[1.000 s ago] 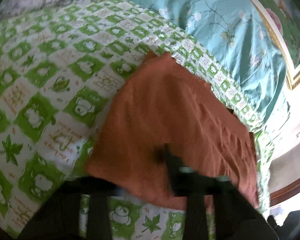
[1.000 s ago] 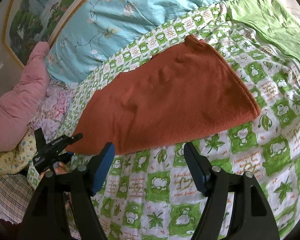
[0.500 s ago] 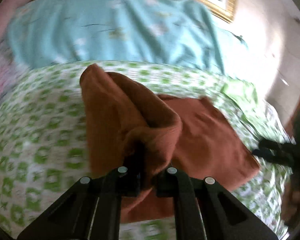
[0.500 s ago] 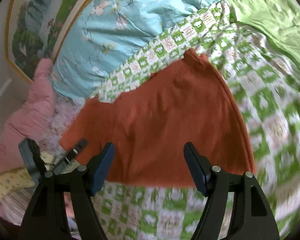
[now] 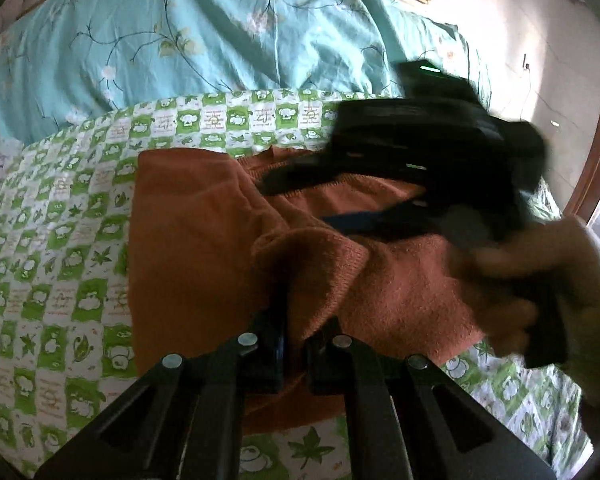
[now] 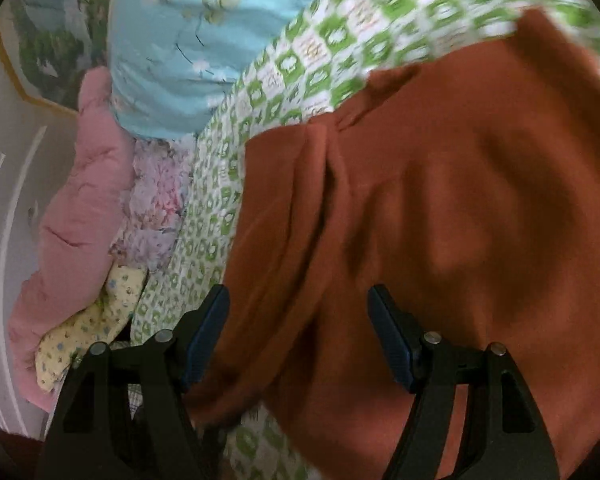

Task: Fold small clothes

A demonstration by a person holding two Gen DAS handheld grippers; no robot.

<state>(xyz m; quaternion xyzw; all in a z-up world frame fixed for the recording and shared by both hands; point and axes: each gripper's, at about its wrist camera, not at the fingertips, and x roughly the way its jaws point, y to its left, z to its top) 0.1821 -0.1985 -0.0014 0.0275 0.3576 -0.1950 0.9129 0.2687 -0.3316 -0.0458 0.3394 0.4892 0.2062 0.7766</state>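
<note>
With the left gripper (image 5: 294, 350) clamped on a bunched edge of the rust knit garment (image 5: 188, 248) lying on the checked bedspread (image 5: 52, 264), we're mid-fold; right gripper (image 6: 298, 334) hangs wide and empty over it, so next it needs to pinch the cloth.

No writing here can be read

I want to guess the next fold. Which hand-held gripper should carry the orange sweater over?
Probably the left hand-held gripper: it is shut on a bunched edge of the orange sweater. The right hand-held gripper is open, holding nothing.
</note>
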